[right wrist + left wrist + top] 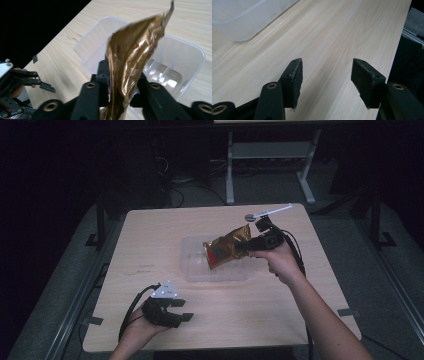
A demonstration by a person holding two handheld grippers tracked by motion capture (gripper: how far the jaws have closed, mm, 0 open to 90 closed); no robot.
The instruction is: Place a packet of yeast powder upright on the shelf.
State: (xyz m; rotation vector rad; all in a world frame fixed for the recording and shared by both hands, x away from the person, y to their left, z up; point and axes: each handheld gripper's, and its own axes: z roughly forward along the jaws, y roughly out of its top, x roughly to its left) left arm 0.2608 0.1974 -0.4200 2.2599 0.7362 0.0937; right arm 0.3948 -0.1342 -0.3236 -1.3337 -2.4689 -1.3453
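A crinkled gold snack bag with a red patch hangs tilted above a clear plastic bin at the table's middle. My right gripper comes in from the right and is shut on the bag's right end. In the right gripper view the gold bag stands between the two black jaws of that gripper, over the bin, which holds nothing. My left gripper rests near the front left of the table, open. The left gripper view has its jaws wide apart over bare wood.
A white stick with a round grey end lies at the table's back edge. A corner of the bin lies ahead and to the left of the left gripper. The table's right edge runs close by. Dark floor and a white frame lie behind the table.
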